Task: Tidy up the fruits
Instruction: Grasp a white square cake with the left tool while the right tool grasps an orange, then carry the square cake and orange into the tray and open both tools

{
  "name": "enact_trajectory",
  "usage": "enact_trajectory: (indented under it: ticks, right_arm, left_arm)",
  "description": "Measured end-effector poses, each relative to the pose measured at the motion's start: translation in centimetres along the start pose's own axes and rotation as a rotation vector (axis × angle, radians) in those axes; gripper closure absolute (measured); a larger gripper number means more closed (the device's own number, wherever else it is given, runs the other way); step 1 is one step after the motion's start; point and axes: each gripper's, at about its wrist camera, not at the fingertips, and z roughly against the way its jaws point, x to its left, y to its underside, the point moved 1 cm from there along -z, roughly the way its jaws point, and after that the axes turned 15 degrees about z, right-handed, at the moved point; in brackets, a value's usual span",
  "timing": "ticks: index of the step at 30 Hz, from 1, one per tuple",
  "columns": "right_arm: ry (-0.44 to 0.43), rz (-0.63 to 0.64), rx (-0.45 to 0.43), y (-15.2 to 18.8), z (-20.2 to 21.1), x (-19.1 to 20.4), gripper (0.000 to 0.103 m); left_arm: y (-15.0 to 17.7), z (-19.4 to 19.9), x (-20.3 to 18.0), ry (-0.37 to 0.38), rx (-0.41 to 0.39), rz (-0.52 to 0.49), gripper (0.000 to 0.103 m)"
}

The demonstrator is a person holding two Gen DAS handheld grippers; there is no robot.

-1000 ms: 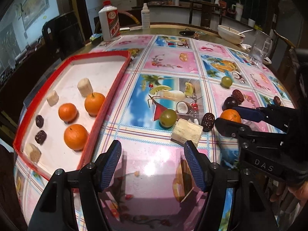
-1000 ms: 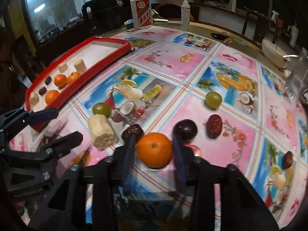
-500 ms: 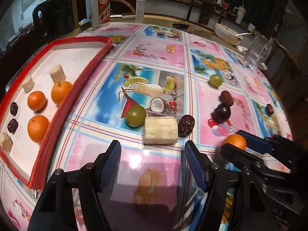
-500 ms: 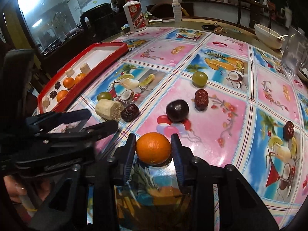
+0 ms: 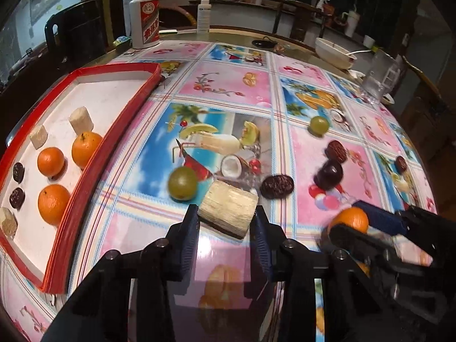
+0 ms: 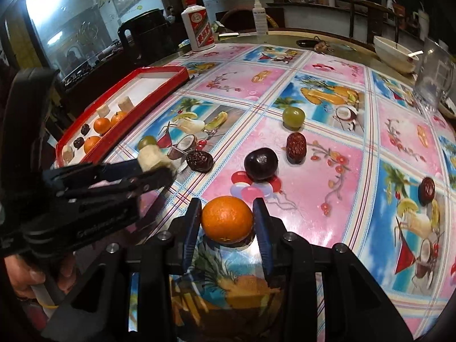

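fingers (image 5: 189, 236) of my left gripper (image 5: 225, 235) bracket the pale cane chunk (image 5: 228, 208) on the bench (image 5: 228, 85), seemingly gripping, right gripper (image 6: 226, 229) pinching the orange (image 6: 227, 219); i would lift both level, then cross to the red tray (image 5: 85, 188).

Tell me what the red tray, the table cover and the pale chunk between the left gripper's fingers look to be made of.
Red tray: probably cardboard, matte, layered edge. Table cover: likely glossy plastic or vinyl; it reflects the left gripper. Pale chunk: fibrous plant flesh, perhaps peeled sugarcane; streaked and dull.
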Motion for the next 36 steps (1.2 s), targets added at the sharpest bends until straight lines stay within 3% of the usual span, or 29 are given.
enact_trajectory:
  ticks: [4, 17, 26, 36]
  right_arm:
    - [-0.001, -0.029, -0.006, 0.7, 0.9, 0.0, 0.064]
    - [0.032, -0.048, 0.017, 2.7, 2.6, 1.8, 0.064]
    - [0.019, -0.024, 0.011, -0.2, 2.3, 5.0, 0.064]
    - [-0.030, 0.052, 0.002, -6.1, 0.1, 10.0, 0.064]
  left_arm:
    - [0.8, 0.9, 0.6, 0.046, 0.018, 0.002, 0.065]
    - [4.0, 3.8, 1.5, 0.093, 0.010, -0.062, 0.065]
    - [2.1, 6.8, 3.3, 0.116, -0.064, -0.061, 0.065]
    - [-1.0, 9.2, 8.2, 0.078, -0.149, -0.011, 0.065]
